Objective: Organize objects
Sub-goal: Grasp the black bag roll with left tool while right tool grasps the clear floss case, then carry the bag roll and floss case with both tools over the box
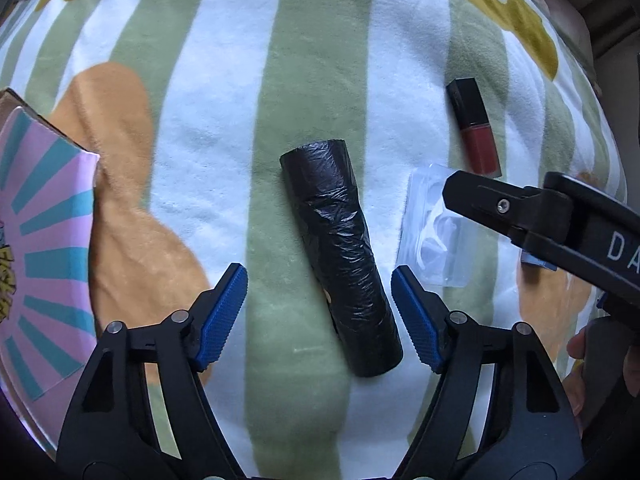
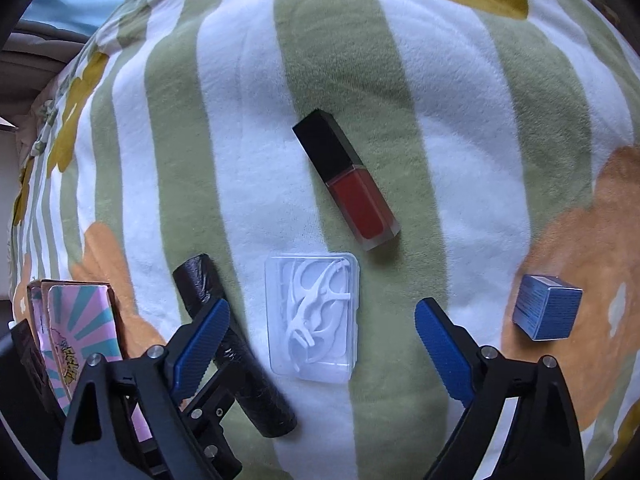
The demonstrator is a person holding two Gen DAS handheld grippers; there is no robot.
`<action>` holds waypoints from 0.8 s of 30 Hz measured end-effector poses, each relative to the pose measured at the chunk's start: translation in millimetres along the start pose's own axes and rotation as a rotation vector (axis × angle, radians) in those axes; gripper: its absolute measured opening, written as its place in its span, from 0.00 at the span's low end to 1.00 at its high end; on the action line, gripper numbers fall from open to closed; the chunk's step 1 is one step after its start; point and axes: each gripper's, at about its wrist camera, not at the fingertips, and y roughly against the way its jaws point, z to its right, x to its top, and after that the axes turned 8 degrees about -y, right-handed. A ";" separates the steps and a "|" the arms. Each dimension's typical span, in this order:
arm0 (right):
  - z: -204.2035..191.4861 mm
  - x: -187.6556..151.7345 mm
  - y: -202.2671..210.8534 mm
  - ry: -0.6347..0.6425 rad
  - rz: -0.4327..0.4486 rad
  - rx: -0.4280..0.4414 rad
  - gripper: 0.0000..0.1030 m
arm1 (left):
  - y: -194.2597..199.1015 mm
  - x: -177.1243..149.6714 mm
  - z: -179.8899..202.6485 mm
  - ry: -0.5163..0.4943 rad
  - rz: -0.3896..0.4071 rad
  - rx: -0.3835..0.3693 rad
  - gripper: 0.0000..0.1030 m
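Lying between the spread pads of the left hand-held gripper (image 1: 319, 312), the black crinkled plastic bag roll (image 1: 340, 256) is probably light, slippery; grip mid-length. Right hand-held gripper (image 2: 322, 344) is released.

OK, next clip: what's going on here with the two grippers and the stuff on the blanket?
A person is tidying small items on a striped blanket. The left gripper is open and straddles a black bag roll, not closed on it. The right gripper is open over a clear floss-pick case. A red lip gloss and a small blue box lie untouched; a pink box sits at the left.
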 end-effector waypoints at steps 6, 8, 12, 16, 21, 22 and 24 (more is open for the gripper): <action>3.2 -2.2 -23.6 -0.021 -0.050 -0.030 0.75 | -26.3 4.0 4.5 0.002 -0.048 -0.010 0.59; 3.9 -3.8 -27.7 -0.022 -0.053 -0.048 0.73 | -30.8 4.6 5.5 0.001 -0.053 -0.001 0.59; 4.0 -7.0 -27.7 -0.025 -0.039 -0.073 0.65 | -34.8 6.1 6.6 -0.001 -0.060 0.010 0.51; 0.6 -11.9 -22.1 -0.013 -0.026 -0.080 0.49 | -33.1 7.5 9.0 -0.020 -0.059 0.008 0.37; 5.3 -16.9 -15.4 -0.007 -0.022 -0.080 0.49 | -27.8 5.6 3.4 -0.013 -0.044 -0.011 0.31; 7.2 -17.5 -14.1 -0.010 -0.022 -0.076 0.49 | -26.4 5.0 2.3 -0.011 -0.040 -0.012 0.31; 11.2 -19.0 -9.9 -0.013 -0.020 -0.069 0.49 | -22.9 4.0 -0.1 -0.005 -0.030 -0.014 0.31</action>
